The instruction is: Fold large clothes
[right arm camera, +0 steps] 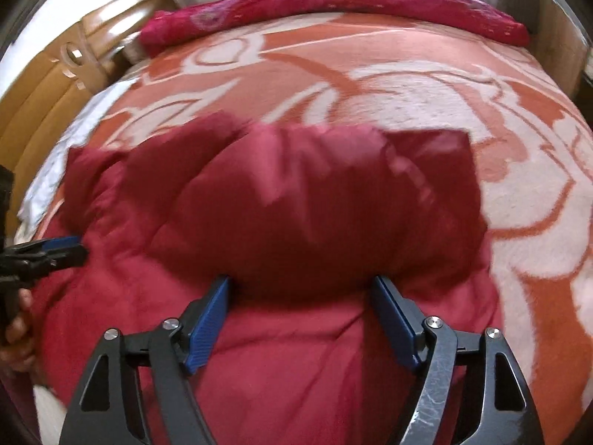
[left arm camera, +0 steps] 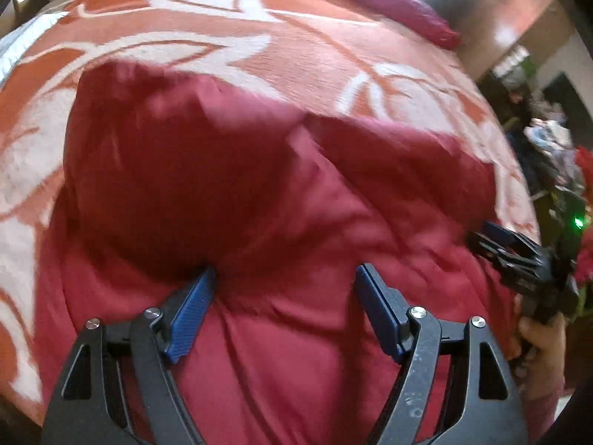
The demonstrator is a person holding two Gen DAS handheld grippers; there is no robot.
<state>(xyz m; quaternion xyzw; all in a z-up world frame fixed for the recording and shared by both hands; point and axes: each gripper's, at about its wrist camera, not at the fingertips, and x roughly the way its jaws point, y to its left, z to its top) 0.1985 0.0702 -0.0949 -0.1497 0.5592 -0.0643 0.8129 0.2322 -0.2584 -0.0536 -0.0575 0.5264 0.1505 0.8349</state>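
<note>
The left gripper [left arm camera: 285, 278] stood with its jaws spread wide and empty above the dark red padded quilted garment [left arm camera: 259, 193]. The right gripper [right arm camera: 302, 289] was likewise spread and held nothing. The garment lay on the orange-and-white patterned bed blanket [right arm camera: 444, 85], its far part doubled over toward the grippers. Judged step: a fold just laid. The next move likely called for regrasping the garment's near edge.
</note>
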